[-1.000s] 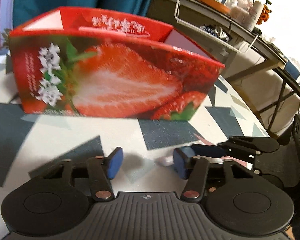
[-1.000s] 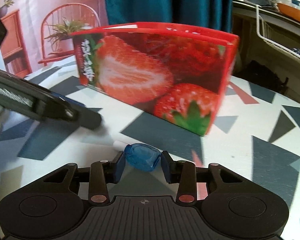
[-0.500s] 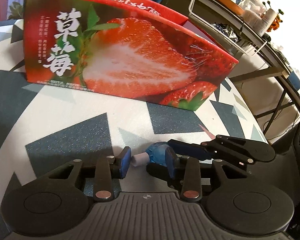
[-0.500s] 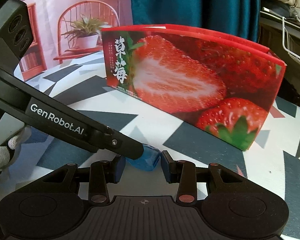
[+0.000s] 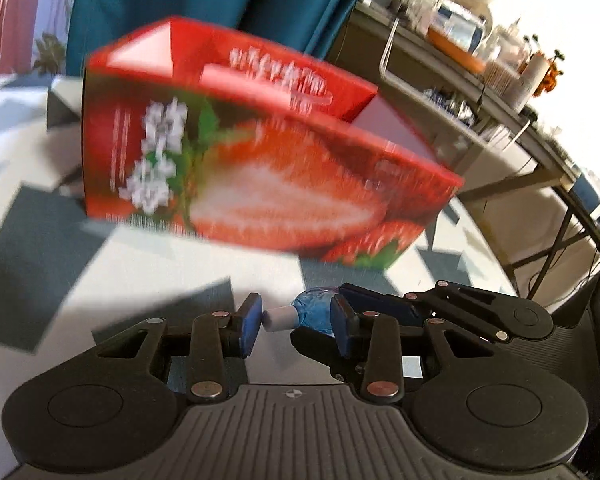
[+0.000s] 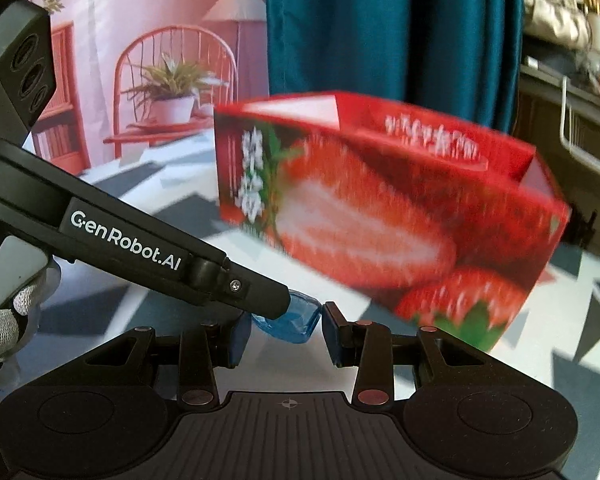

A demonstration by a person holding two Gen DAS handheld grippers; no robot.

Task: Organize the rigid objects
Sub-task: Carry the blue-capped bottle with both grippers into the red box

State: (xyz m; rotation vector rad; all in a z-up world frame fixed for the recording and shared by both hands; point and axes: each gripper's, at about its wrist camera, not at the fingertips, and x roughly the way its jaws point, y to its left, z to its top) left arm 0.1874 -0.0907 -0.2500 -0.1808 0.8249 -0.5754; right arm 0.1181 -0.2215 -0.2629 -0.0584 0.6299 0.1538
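A small blue bottle with a white cap is held off the table by both grippers. My left gripper is shut on it lengthwise, one pad on the cap and the other on the blue body. In the right wrist view, my right gripper is shut on the bottle across its body. The left gripper's finger reaches in from the left over the bottle. A red strawberry-print box, open on top, stands just beyond on the patterned table; the right wrist view shows the box too.
A wire-edged shelf with jars and clutter runs along the right. A teal curtain and a pink printed backdrop stand behind the box. A gloved hand holds the left gripper's handle.
The left gripper came in beside the right one and shut on the bottle's cap end. Both grippers then rose, so the box's open top now shows.
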